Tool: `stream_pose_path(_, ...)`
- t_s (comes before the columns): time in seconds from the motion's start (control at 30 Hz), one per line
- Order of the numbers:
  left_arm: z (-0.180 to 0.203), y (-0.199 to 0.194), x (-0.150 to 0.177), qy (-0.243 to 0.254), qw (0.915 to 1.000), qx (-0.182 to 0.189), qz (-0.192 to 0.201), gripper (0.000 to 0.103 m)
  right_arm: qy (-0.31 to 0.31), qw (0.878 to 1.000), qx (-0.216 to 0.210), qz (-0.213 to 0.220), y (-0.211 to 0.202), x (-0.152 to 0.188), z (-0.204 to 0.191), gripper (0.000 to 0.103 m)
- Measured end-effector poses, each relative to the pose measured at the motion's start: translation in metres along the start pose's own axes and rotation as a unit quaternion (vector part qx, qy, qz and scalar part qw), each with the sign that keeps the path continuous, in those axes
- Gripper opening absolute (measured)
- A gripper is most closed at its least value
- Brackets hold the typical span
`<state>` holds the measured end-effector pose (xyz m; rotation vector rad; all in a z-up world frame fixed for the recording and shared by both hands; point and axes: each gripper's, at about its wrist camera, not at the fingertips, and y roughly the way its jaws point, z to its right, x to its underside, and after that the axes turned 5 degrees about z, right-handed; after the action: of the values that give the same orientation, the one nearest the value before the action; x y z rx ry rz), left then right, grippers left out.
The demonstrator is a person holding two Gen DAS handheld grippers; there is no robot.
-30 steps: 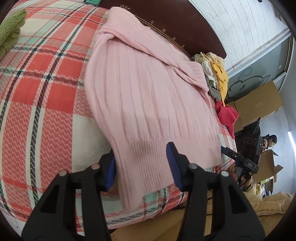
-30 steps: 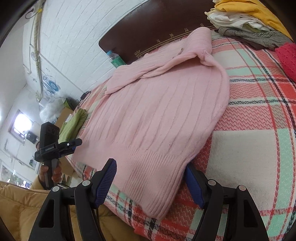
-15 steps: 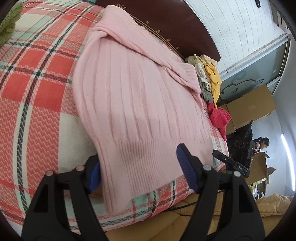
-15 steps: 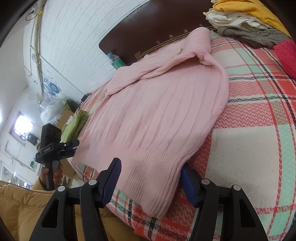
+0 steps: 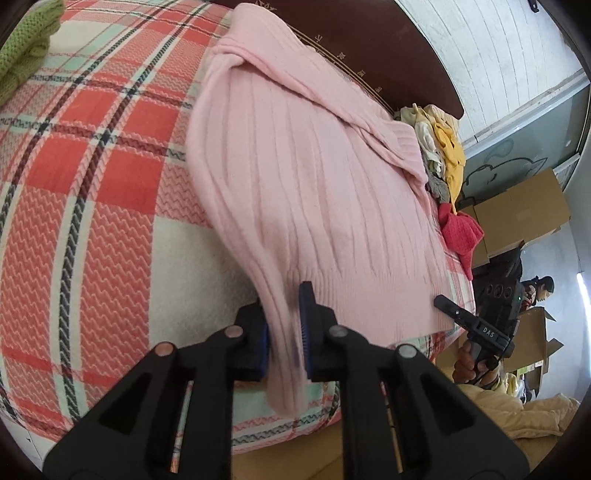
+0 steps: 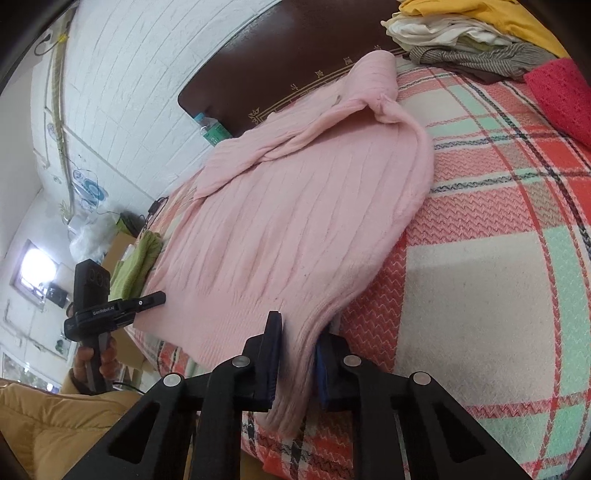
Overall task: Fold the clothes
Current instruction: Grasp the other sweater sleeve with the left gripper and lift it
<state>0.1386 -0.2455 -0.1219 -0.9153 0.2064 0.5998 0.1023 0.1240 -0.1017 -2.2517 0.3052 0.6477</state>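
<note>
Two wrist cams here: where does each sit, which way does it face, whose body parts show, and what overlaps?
Left wrist: on the left gripper, angled down along its fingers at the pink sweater hem it clamps; the other hand shows at right.
Right wrist: on the right gripper, angled down at the opposite hem corner, clamped; the other hand shows at left.
Shared: sweater, plaid cover, clothes pile.

Pink sweater on plaid bed
</note>
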Motion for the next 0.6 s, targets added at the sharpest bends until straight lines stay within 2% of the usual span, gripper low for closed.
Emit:
stream_pose_path(0.03,-0.001,0.000,0.000,-0.004,0.9999,0.011,-0.003,0.023,0.000,1.000,-0.007,-0.006,0.002,0.001,0.000,0.018)
stream_pose_path(0.07,-0.001,0.000,0.000,-0.008,0.9997,0.021,-0.006,0.036,0.000,1.000,-0.013,-0.011,0.003,0.002,-0.001,0.018)
stream_pose_path(0.13,0.000,0.000,-0.001,-0.021,0.9987,0.045,-0.007,0.047,0.001,1.000,-0.017,-0.012,0.005,0.002,-0.001,0.019)
stream_pose_path(0.2,0.002,0.001,-0.001,-0.024,0.9986,0.047,-0.007,0.047,0.008,1.000,-0.021,-0.011,0.006,0.001,0.000,0.019)
stream_pose_path(0.23,0.004,0.002,-0.001,-0.022,0.9988,0.044,-0.007,0.046,0.011,1.000,-0.023,-0.011,0.007,0.001,0.000,0.019)
stream_pose_path(0.3,0.005,0.003,-0.001,-0.018,0.9995,0.026,-0.008,0.028,0.017,0.999,-0.026,-0.009,0.008,0.001,0.001,0.016)
stream_pose_path(0.33,0.004,0.004,-0.001,-0.017,0.9997,0.015,-0.012,0.015,0.017,0.999,-0.025,-0.011,0.008,0.001,0.001,0.013)
stream_pose_path(0.37,0.001,0.004,-0.001,-0.021,0.9996,0.010,-0.013,0.010,0.018,0.999,-0.025,-0.009,0.008,0.001,0.001,0.010)
stream_pose_path(0.6,-0.012,-0.005,-0.005,-0.069,0.9965,0.047,-0.013,0.009,0.044,0.997,-0.062,0.008,-0.001,-0.004,0.005,0.008)
